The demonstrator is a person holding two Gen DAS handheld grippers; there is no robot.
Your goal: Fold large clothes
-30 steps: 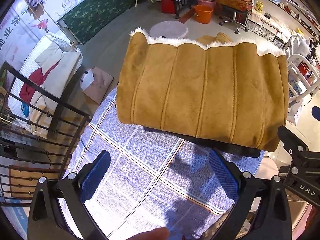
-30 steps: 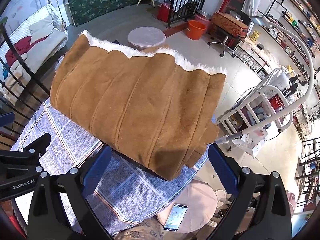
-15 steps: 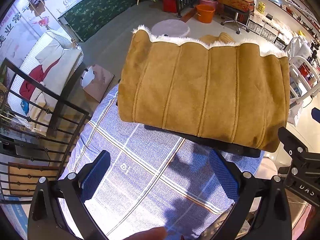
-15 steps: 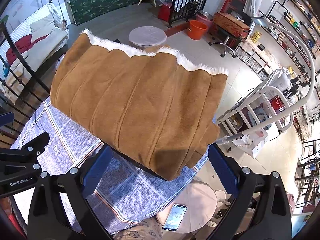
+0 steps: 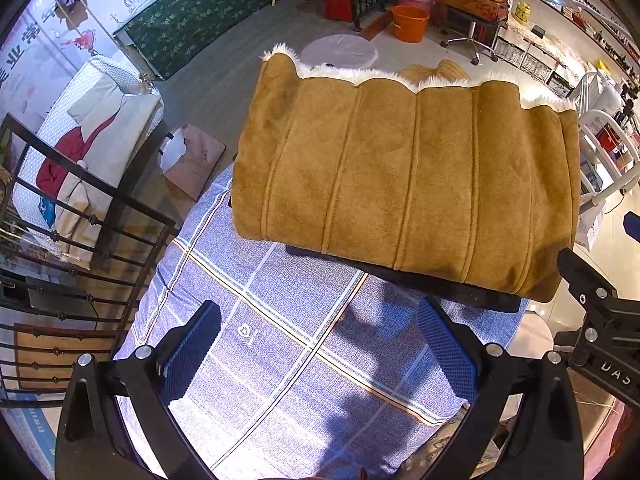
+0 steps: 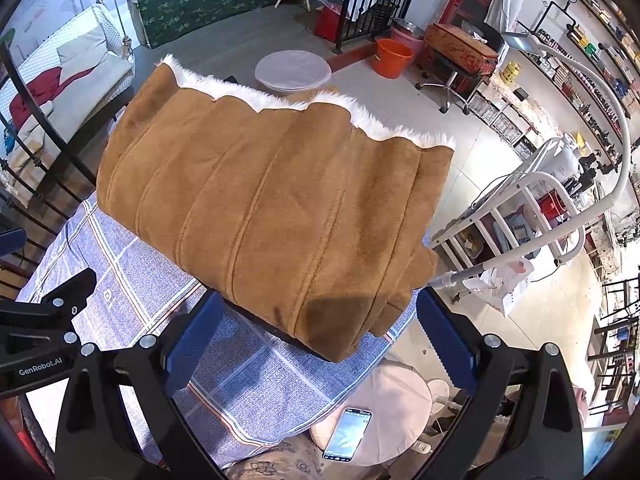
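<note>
Left wrist view is showing the left gripper (image 5: pixel 318 352) hovering with its blue pads wide apart and nothing between them, above a blue checked cloth (image 5: pixel 288 344) that is covering the desk. A folded brown coat (image 5: pixel 408 184) with white fur trim along its far edge is lying on the far part of the cloth, well clear of the fingers. Something flat and black (image 5: pixel 460 290) is showing under the coat's near edge; what it is cannot be told. Part of the right gripper's black frame is coming in at the right edge of this view.

From the right wrist view, the right gripper (image 6: pixel 320 344) is also standing open and holding nothing, its pads flanking the near corner of the coat (image 6: pixel 276 208) in the picture without touching it. That corner is reaching over the right edge of the cloth (image 6: pixel 248 384). Below it a phone (image 6: pixel 347 434) is lying on a round pink stool (image 6: pixel 396 404) beside the desk. Farther back an orange bucket (image 6: pixel 392 58) is standing on the floor, and a white rack (image 6: pixel 532 216) is standing to the right
</note>
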